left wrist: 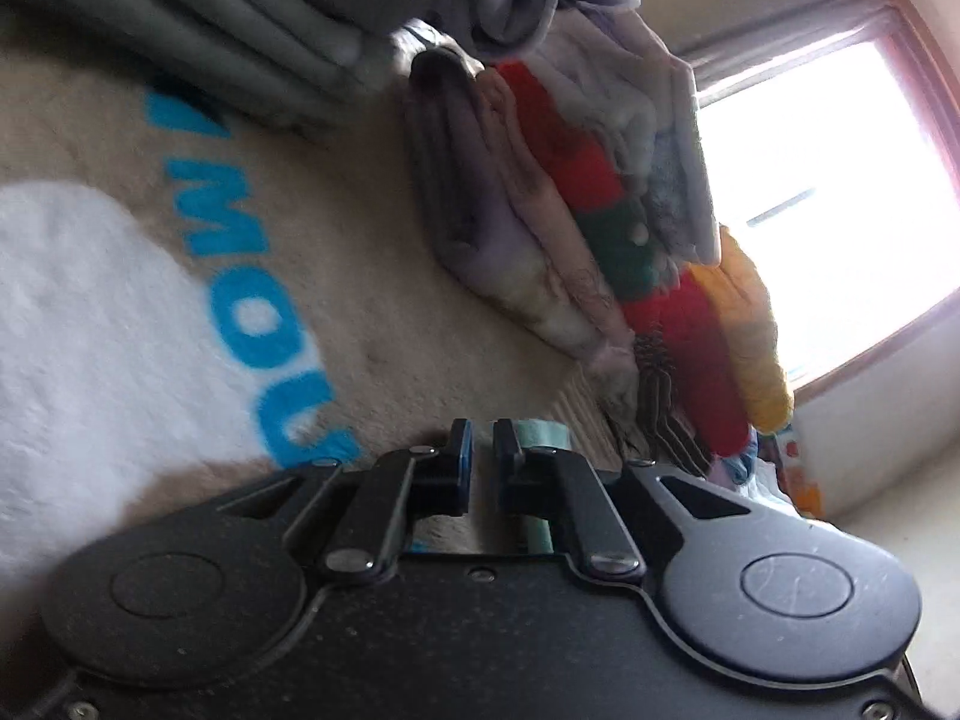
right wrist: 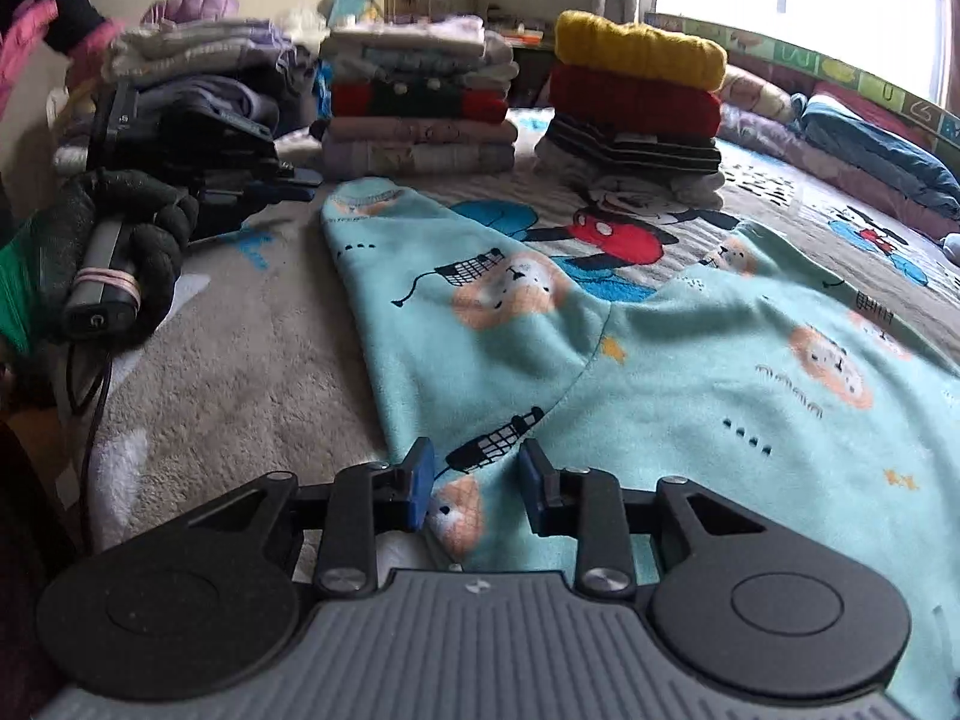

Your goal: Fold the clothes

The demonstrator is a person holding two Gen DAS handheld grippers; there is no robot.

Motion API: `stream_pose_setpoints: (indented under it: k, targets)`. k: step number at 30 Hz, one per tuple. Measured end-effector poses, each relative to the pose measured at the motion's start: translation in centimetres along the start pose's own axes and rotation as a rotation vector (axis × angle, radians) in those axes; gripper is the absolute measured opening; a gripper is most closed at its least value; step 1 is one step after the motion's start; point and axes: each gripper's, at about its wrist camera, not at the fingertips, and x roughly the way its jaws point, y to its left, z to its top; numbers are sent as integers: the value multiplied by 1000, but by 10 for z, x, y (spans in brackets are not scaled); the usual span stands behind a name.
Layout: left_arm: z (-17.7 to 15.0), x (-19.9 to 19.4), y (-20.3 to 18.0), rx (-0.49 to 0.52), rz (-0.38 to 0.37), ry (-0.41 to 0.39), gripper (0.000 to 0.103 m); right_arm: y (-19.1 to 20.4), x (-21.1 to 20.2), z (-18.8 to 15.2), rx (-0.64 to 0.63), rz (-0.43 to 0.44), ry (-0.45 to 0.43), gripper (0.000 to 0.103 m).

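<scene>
Lying flat on the bed blanket (right wrist: 252, 324): the light-blue printed garment (right wrist: 690, 372), spreading from the near edge toward the middle, with one narrow part (right wrist: 366, 204) reaching toward the stacks at the back.

Hovering low over the near edge of the garment: the right gripper (right wrist: 474, 483), fingers standing apart, cloth lying under and between them, nothing being clamped. Whether the pads are touching the cloth: cannot tell.

Being held at the left side of the bed, seen from the right wrist camera: the left gripper (right wrist: 297, 183), gripped by a dark-gloved hand (right wrist: 144, 228), pointing toward the tip of the narrow part and lying just beside it. In its own tilted view: the left gripper (left wrist: 483, 462), fingers standing close with a narrow gap showing between them, a strip of light-blue cloth showing beside the right finger. Whether cloth is being pinched: cannot tell.

Standing at the back of the bed: three stacks of folded clothes, grey-purple (right wrist: 198, 66), red-banded (right wrist: 420, 108), and yellow-topped (right wrist: 636, 90), well apart from the right gripper. Letting in light beyond them: a window (right wrist: 792, 6).
</scene>
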Motion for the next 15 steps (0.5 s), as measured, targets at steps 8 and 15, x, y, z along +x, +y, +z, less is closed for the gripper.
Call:
stream_pose_setpoints:
  k: [8, 15]
  targets:
    - [-35, 9, -59, 224, -199, 194, 30, -7, 35, 59, -35, -40, -66, 31]
    - [-44, 25, -60, 242, -83, 257, 46, -8, 75, 54, -37, 46, 5, 36]
